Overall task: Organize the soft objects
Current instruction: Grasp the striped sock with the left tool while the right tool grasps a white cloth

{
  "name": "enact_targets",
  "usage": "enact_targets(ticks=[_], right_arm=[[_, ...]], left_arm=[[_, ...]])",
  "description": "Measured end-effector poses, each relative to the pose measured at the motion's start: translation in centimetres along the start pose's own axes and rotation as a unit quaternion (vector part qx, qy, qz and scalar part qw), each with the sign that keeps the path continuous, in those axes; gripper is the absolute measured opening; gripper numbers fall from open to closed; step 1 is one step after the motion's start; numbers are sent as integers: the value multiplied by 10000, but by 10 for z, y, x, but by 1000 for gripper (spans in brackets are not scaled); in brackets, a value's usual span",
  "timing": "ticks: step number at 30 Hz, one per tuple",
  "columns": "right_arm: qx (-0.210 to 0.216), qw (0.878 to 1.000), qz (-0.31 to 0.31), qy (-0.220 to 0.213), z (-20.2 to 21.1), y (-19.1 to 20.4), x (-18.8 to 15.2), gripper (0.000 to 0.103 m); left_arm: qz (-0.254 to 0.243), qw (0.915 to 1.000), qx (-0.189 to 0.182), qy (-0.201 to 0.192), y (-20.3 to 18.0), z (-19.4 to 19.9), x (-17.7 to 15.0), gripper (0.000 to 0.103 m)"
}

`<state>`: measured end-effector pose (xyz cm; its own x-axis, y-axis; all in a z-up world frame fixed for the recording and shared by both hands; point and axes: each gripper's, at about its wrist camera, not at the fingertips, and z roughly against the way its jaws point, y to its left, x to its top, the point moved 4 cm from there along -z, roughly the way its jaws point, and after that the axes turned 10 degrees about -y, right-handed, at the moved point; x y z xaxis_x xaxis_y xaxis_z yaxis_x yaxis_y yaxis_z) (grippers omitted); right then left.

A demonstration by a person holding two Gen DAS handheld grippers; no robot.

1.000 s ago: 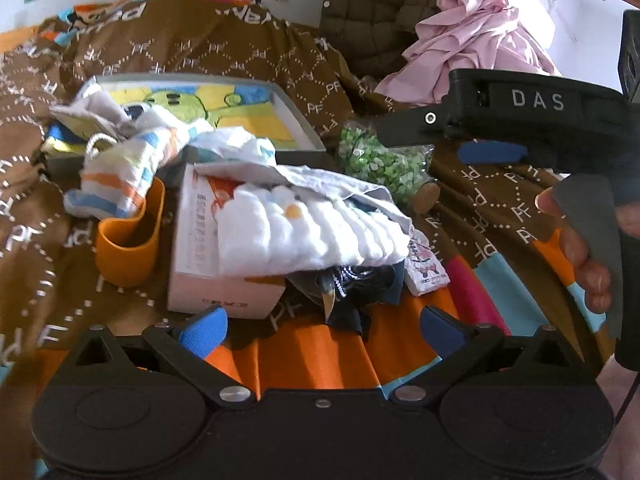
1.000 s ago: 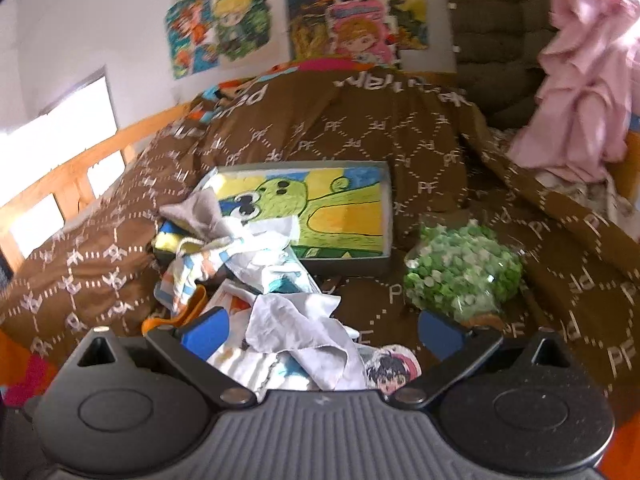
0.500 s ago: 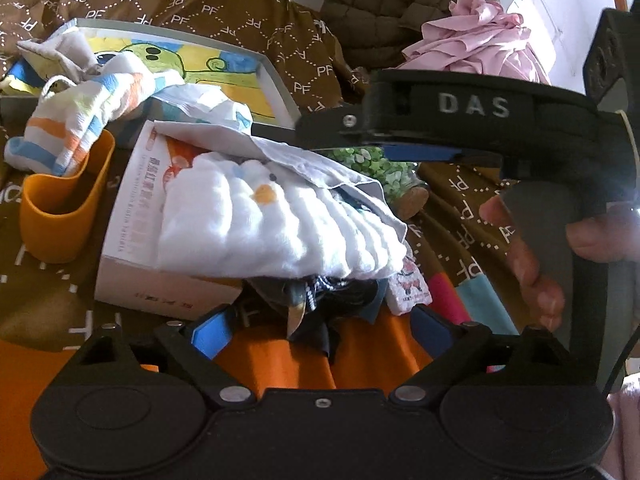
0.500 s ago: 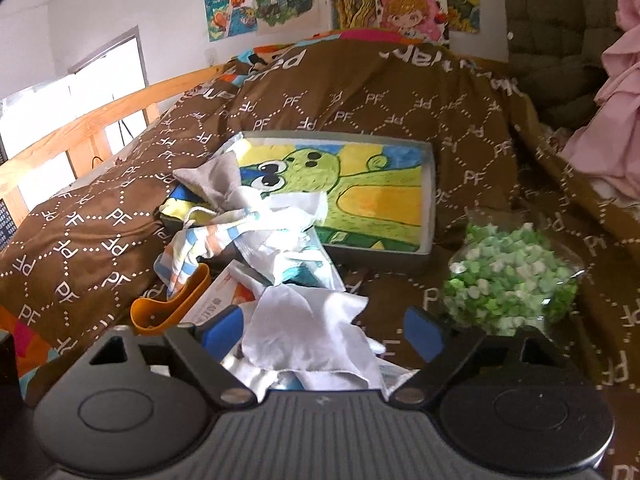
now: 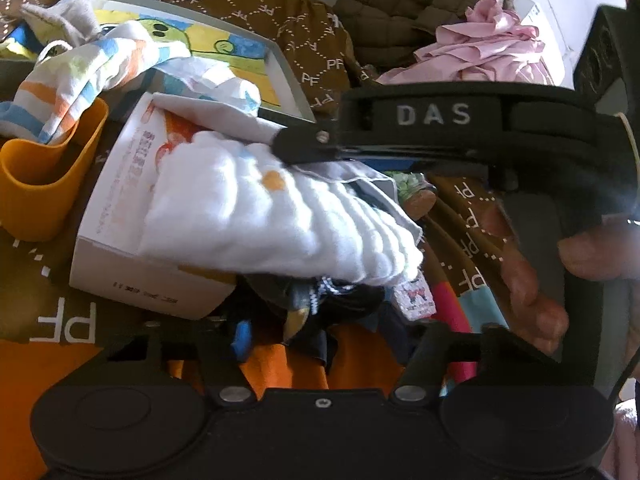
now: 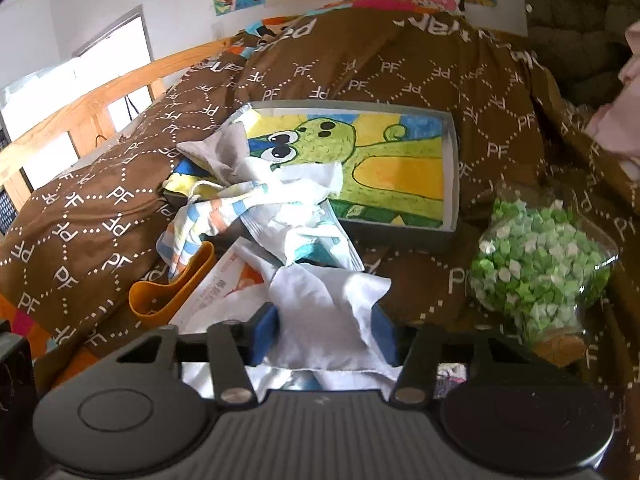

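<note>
right gripper (image 6: 326,330) pinching the grey cloth (image 6: 328,312) (over the box (image 5: 120,216)), left gripper (image 5: 320,332) seemingly around dark fabric (image 5: 320,312)

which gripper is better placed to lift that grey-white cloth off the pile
Right. The right gripper already has its blue pads on either side of the grey-white cloth. The left gripper sits lower, at the dark clothes beneath the white ribbed towel.

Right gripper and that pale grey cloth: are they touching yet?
Touching. In the right wrist view the pale grey cloth fills the space between the blue pads of the right gripper, and the jaws press it from both sides.
</note>
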<state>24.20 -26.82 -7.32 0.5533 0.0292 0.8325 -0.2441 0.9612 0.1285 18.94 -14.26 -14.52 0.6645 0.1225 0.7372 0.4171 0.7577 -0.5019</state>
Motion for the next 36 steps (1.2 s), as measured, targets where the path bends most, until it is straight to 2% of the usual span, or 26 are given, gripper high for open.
enact_targets(ticks=[4, 7, 9, 20, 22, 23, 24, 26, 32, 36], right_arm=[[20, 10000, -59, 68, 2, -1, 0, 39], [54, 9999, -141, 75, 4, -2, 1, 32], [88, 9997, -218, 83, 6, -4, 1, 30], [273, 9963, -808, 50, 16, -18, 2, 32], [230, 9964, -810, 0, 18, -18, 2, 24], [201, 9967, -789, -30, 19, -18, 2, 15], [182, 9968, -780, -58, 21, -18, 3, 10], [186, 9968, -767, -103, 23, -17, 3, 6], [95, 9977, -614, -256, 31, -12, 4, 4], [144, 9960, -789, -393, 40, -15, 5, 4]], left_arm=[[182, 9997, 138, 31, 7, -1, 1, 22], [250, 9995, 209, 43, 11, -1, 0, 11], [236, 9995, 216, 55, 10, -1, 0, 7], [162, 9997, 169, 74, 7, 1, -2, 2], [166, 9997, 152, 43, 6, 2, -2, 2], [158, 9998, 145, 23, 6, 4, -2, 1], [149, 9998, 133, 2, 6, 5, -2, 1], [132, 9998, 147, -35, 5, 8, -1, 1], [102, 9991, 362, -178, 3, 22, 1, 1], [150, 9983, 449, -349, 4, 43, 7, 0]])
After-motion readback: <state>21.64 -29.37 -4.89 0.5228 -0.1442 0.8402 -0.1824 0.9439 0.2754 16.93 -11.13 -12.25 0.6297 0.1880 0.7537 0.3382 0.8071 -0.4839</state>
